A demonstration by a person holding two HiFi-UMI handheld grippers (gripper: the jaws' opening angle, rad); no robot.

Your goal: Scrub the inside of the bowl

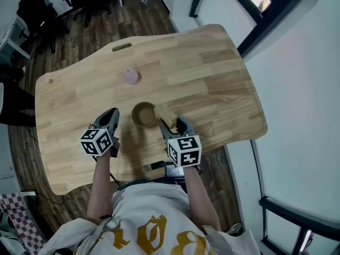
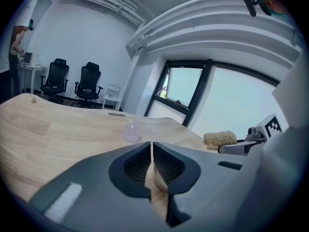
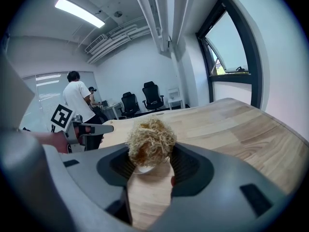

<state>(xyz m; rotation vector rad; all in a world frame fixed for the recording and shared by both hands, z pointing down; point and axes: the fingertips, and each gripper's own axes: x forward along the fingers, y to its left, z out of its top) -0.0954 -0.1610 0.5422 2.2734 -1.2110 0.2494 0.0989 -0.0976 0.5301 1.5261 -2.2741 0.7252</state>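
The right gripper (image 3: 150, 164) has its jaws clamped on a fibrous tan scrubber (image 3: 150, 143). The left gripper (image 2: 152, 159) has its jaws together, with nothing between them. The brown bowl (image 1: 143, 115) stands on the wooden bench (image 1: 212, 78) between both grippers, and the scrubber is just at its rim. A pink ball (image 1: 130, 76) lies further away.

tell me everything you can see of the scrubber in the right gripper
The scrubber is a straw-coloured wad of tangled coarse fibres, browner at its middle. The right gripper is shut on its lower part, so most sticks out past the jaw tips. In the head view it is at the right rim of the brown bowl; contact cannot be told.
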